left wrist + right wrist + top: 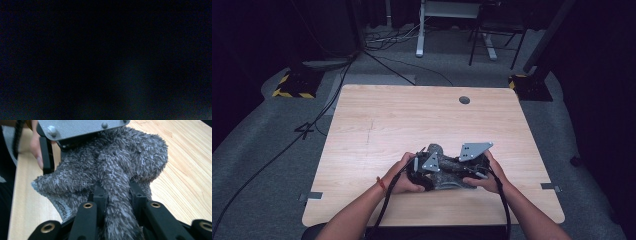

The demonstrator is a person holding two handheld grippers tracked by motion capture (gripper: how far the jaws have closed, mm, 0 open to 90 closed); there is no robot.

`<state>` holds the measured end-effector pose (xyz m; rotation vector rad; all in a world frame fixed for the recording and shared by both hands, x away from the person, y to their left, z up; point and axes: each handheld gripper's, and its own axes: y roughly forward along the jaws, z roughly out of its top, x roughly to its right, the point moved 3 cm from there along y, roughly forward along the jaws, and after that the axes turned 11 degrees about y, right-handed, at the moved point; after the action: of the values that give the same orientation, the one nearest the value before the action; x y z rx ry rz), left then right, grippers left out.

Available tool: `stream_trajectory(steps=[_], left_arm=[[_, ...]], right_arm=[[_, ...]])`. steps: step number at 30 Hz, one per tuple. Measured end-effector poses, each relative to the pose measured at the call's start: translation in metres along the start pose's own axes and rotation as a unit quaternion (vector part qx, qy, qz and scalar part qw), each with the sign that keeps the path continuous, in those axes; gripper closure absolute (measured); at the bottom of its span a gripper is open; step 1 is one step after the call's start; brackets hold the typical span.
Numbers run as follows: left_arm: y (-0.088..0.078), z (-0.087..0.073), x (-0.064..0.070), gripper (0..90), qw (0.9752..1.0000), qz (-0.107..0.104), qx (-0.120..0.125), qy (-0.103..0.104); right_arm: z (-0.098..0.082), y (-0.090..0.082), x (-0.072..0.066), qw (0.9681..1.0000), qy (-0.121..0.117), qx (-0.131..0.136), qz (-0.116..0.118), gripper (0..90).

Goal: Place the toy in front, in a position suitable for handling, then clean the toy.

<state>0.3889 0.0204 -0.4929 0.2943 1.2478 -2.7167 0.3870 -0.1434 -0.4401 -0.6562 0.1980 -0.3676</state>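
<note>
A fluffy grey sock [110,170] lies near the front edge of the wooden table [402,115], bunched between the two hands of the person. The right gripper [116,195] has its black jaws pressed on a fold of this sock, so it holds the fabric firmly, as the right gripper view shows from very close. The left gripper [424,167] is on the other side of the sock, and its grey plate sits almost on top of the pile. The left gripper view is dark, as if the lens is buried in the fabric; I judge that this claw is also closed, probably on the other part of the sock, but what it pinches I cannot tell.

What can go wrong here? I think the fold in the right jaws is thick and soft, so it may slip out if the hands pull apart quickly. The two grippers are also very near to each other and could knock together. With one camera covered, a wrong layer could be taken without anybody noticing.
</note>
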Motion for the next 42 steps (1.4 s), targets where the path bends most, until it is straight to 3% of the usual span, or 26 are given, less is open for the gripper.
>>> stream_trajectory(steps=[7,10,16,23,42], left_arm=[[-0.004,-0.002,-0.001,33.9,1.0000,0.002,0.003,-0.002],[-0.008,-0.002,0.000,33.9,1.0000,0.003,0.003,0.001],[-0.017,-0.003,-0.001,33.9,0.9997,-0.004,0.024,0.005],[-0.025,-0.002,0.000,33.9,0.9994,0.004,0.034,0.006],[-0.031,0.000,-0.002,33.9,0.9984,0.012,0.055,-0.002]], right_arm=[[-0.001,-0.002,0.007,0.9999,0.007,0.002,-0.012,73.2],[-0.002,-0.005,0.012,0.9996,0.020,0.008,-0.019,73.3],[-0.010,-0.010,0.025,0.9987,0.037,0.009,-0.034,73.4],[-0.020,-0.014,0.033,0.9977,0.045,-0.002,-0.052,73.4],[-0.030,-0.011,0.037,0.9978,0.050,-0.016,-0.041,73.5]])
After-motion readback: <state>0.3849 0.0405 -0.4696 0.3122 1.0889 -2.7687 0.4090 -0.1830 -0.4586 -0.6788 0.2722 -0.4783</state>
